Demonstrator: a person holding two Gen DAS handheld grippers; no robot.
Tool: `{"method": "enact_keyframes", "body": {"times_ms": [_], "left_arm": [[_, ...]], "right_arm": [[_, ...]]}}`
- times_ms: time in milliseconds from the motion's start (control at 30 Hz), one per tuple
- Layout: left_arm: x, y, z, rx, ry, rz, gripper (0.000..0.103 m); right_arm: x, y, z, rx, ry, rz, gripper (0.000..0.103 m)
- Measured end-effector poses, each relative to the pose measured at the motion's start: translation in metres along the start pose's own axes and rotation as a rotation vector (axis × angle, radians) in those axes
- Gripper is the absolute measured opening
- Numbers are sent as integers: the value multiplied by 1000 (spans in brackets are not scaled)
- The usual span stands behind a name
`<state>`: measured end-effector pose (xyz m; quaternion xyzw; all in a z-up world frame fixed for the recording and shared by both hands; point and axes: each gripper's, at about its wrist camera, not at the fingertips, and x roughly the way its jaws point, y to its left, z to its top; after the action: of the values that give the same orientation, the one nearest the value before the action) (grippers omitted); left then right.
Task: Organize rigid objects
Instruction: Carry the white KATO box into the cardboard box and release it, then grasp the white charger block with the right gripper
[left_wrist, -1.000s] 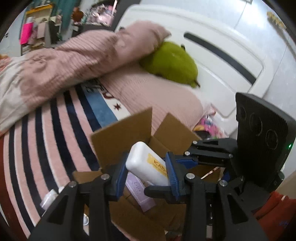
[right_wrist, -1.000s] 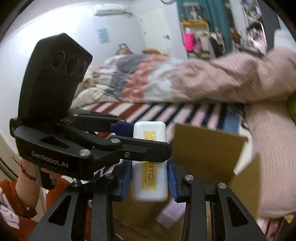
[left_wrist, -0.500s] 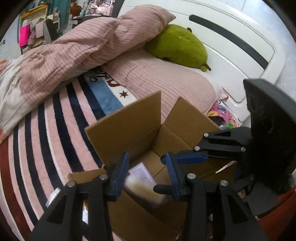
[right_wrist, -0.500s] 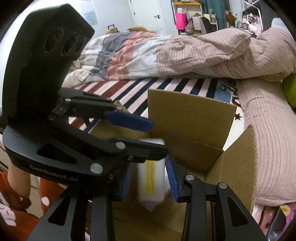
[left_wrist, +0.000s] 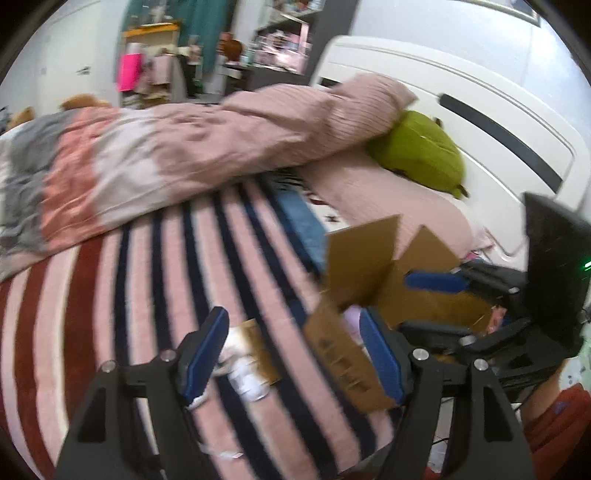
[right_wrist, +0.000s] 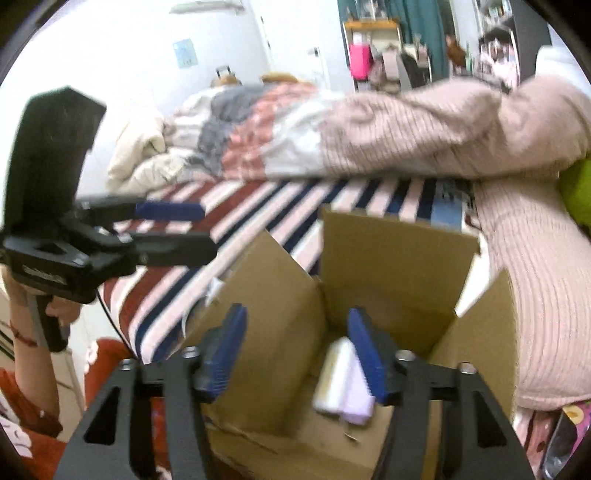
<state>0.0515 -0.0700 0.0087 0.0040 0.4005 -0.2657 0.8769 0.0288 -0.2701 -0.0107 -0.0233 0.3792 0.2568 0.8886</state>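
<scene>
An open cardboard box (right_wrist: 391, 266) stands on the striped bed; it also shows in the left wrist view (left_wrist: 362, 258). A white bottle (right_wrist: 334, 376) lies inside on a pale purple item (right_wrist: 356, 400). My right gripper (right_wrist: 299, 350) is open and empty above the box. My left gripper (left_wrist: 291, 350) is open and empty, over the bedspread left of the box; it appears in the right wrist view (right_wrist: 173, 229). A small white and brown item (left_wrist: 247, 362) lies on the bed between its fingers.
A pink ribbed duvet (left_wrist: 280, 122) and a green plush toy (left_wrist: 417, 151) lie at the head of the bed by the white headboard (left_wrist: 480, 92). The striped bedspread (left_wrist: 155, 266) stretches to the left. Cluttered shelves stand at the back.
The white bottle has left both grippers and now lies in the box. Both grippers opened wider. My left gripper swung left, away from the box.
</scene>
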Motion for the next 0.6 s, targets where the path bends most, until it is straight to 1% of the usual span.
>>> {"method": "enact_keyframes", "body": {"times_ms": [33, 67, 133, 233, 333, 433, 533, 600], "left_arm": [[-10, 11, -8, -14, -14, 30, 70], [-18, 19, -14, -27, -25, 50, 70], [-32, 38, -27, -56, -43, 81, 71], [-48, 66, -47, -101, -60, 124, 74], [-60, 97, -71, -152, -71, 161, 75], [-64, 120, -91, -195, -80, 177, 75], [-62, 137, -106, -221, -78, 193, 75], [-60, 148, -117, -237, -71, 201, 75]], "right_arm": [[-2, 10, 3, -12, -23, 9, 64], [-3, 22, 7, -24, -48, 20, 74], [-3, 45, 13, -59, -73, 27, 88], [7, 84, 20, -121, -83, 40, 88], [26, 117, 24, -163, -58, 71, 97], [53, 147, 22, -238, -46, 72, 97], [92, 166, 13, -260, 27, 87, 97], [120, 169, 4, -243, 70, 101, 97]]}}
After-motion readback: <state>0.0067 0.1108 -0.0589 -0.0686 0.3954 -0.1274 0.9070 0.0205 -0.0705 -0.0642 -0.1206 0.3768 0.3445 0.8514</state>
